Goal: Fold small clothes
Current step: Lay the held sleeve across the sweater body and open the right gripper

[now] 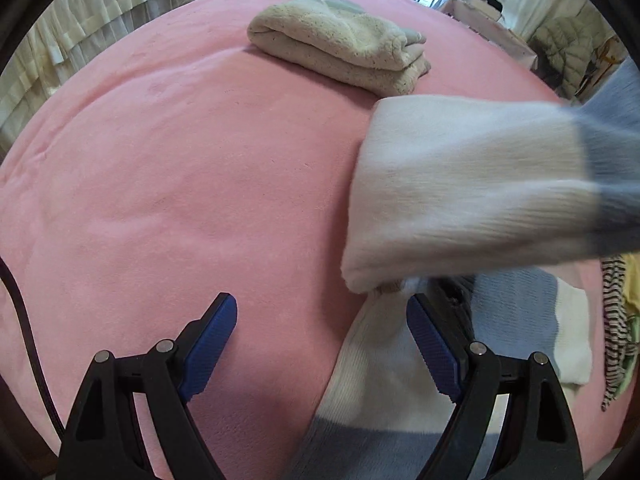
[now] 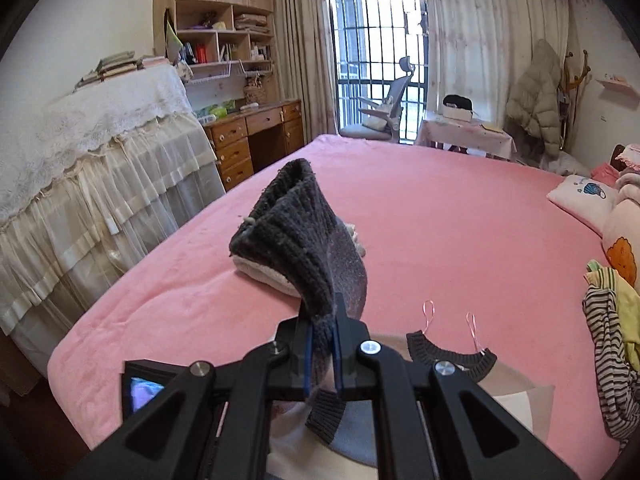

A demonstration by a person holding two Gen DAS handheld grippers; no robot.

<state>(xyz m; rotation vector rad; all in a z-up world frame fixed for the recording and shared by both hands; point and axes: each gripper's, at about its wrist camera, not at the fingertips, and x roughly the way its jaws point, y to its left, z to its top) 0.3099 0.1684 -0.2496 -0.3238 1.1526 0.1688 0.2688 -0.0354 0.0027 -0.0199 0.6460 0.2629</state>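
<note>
A white sweater with grey-blue bands [image 1: 384,384] lies on the pink bed [image 1: 180,184]. One sleeve [image 1: 472,200] is lifted and stretches across the right of the left wrist view, blurred. My left gripper [image 1: 320,320] is open, its right finger [image 1: 430,344] on the sweater near the sleeve's lower edge. My right gripper [image 2: 322,354] is shut on the sleeve's dark grey ribbed cuff [image 2: 296,232] and holds it above the bed. The sweater's dark collar [image 2: 452,354] with pink hanger loops lies just right of it.
A folded beige fleece garment [image 1: 340,46] lies farther up the bed. A pile of striped and yellow clothes [image 2: 612,344] sits at the right edge. Pillows and a plush toy [image 2: 620,236] lie at far right. A lace-draped cabinet [image 2: 88,184] stands left of the bed.
</note>
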